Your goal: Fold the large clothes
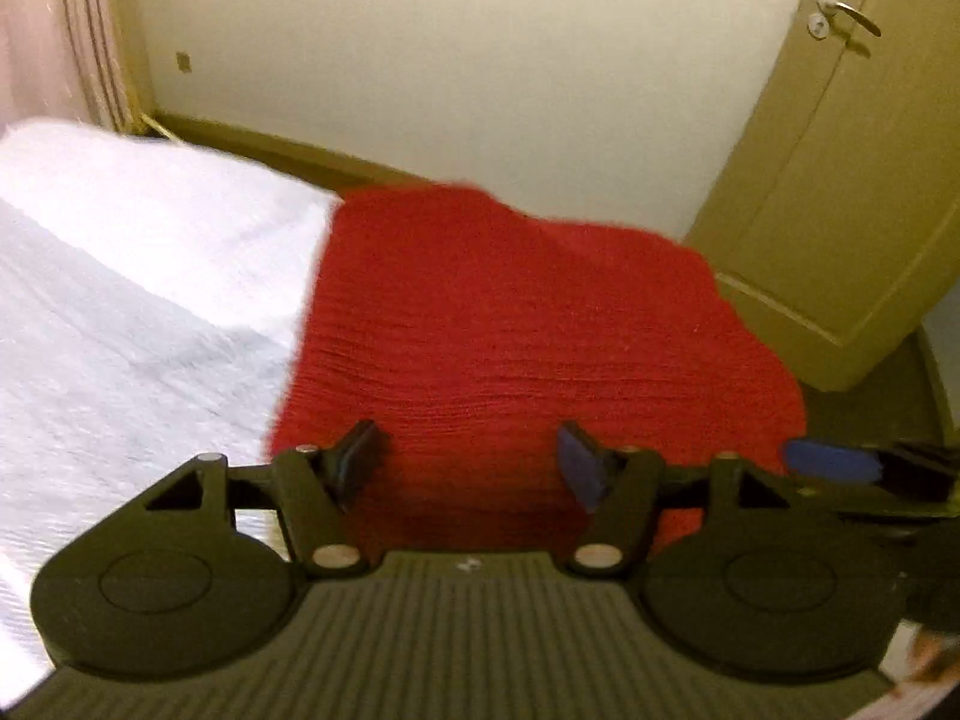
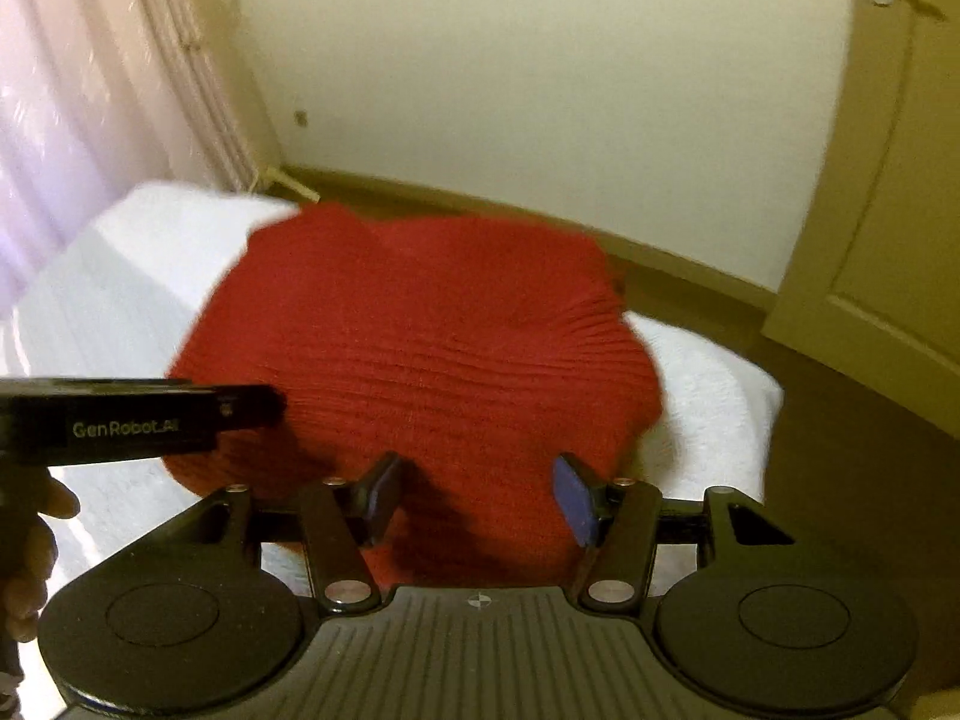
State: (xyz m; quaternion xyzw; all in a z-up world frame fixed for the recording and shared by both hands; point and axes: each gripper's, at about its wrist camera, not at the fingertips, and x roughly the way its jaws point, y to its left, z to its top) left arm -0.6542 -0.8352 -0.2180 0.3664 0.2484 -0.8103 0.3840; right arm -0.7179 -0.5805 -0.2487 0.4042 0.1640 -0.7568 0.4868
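The white bed cover fills the left of the left wrist view. The right wrist view alone shows that it continues past the garment's right side.

The red garment lies folded on the far right part of the bed, its crinkled fabric flat. In the left wrist view its right edge hangs over the bed corner, with dark floor beyond. The right wrist view shows the whole rounded outline, with a strip of bed visible on both sides.

The door stands at the right. Its handle is clear only in the left wrist view.

The left gripper has its jaws apart with nothing between them, above the near edge of the garment. The right wrist view shows its side and the person's hand holding it.

The right gripper also stands parted and empty, over the near edge. The left wrist view shows only its blue pad at the far right.
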